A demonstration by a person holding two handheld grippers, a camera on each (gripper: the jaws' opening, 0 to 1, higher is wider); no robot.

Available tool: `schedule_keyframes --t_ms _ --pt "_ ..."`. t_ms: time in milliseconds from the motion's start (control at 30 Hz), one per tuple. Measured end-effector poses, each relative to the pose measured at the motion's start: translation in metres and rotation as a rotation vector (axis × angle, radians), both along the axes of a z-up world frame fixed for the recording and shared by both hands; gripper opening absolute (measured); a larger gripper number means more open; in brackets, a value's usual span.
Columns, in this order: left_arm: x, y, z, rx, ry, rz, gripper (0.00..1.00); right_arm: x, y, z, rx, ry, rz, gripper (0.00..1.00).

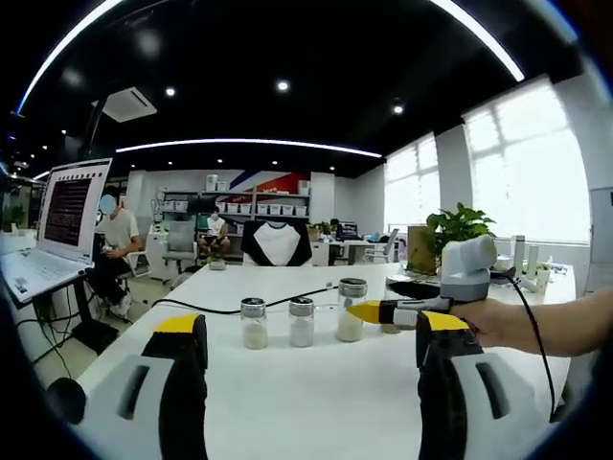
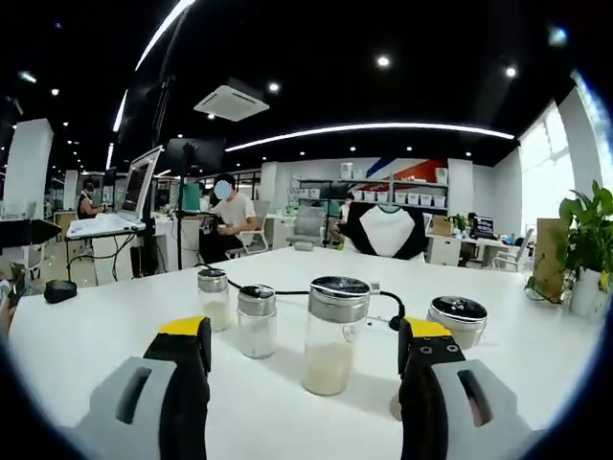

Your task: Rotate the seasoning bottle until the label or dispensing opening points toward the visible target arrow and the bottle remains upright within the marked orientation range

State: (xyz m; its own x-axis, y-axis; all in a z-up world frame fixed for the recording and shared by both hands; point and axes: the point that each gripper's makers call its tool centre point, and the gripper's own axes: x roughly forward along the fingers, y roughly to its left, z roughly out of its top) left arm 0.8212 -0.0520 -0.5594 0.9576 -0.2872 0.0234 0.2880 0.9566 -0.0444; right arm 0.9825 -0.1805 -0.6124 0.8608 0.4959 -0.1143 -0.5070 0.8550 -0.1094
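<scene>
Yellow-tipped fingers of the right gripper (image 2: 305,337) stand apart, bracketing the tall seasoning bottle (image 2: 334,333), upright on the white desk (image 2: 115,316) just ahead. Farther back, the left gripper (image 1: 311,335) hangs open, so the right is nearer.

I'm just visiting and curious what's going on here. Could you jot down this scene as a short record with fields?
Setting: white table in an open office
Jars: tall seasoning bottle, two small shaker jars, low round jar, all upright with metal lids
Right tongs: open, the tall bottle standing just ahead between them, not gripped
Left tongs: open, farther back
Holder: a person's hand on the right tool
Background: potted plant, seated person, laptop
</scene>
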Motion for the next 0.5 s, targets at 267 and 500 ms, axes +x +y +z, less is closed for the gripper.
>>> schedule_keyframes --t_ms 267,500 --pt "0.0 -0.005 -0.003 0.004 0.01 -0.01 0.95 0.033 0.002 -0.015 -0.004 0.032 -0.037 0.77" --pt "0.0 -0.006 -0.009 0.004 0.026 -0.017 0.94 0.049 0.005 -0.02 -0.045 0.019 -0.031 0.72"
